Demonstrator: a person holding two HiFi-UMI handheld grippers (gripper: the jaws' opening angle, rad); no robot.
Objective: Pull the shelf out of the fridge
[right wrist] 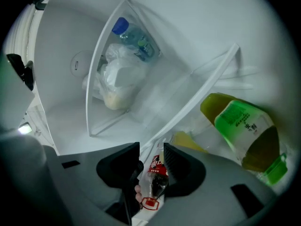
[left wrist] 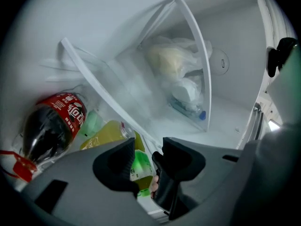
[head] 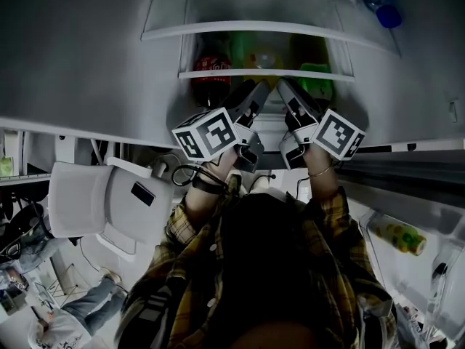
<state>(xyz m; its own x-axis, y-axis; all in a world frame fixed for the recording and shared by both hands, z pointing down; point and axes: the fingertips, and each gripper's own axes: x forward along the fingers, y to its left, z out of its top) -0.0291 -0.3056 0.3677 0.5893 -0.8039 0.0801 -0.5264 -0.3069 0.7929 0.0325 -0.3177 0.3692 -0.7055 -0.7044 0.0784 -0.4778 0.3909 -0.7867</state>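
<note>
A dark cola bottle with a red label is at one side. Just beside it are a yellow drink bottle and a green-labelled tea bottle. Higher up, white plastic bags sit close together, and a blue-capped bottle touches them. Outside, a white chair stands at the left, and a small yellow bottle lies at the right.

No legible wording anywhere, only blurred white script on the red label of the dark soda bottle and tiny unreadable print on the green label of the yellow drink bottle.
</note>
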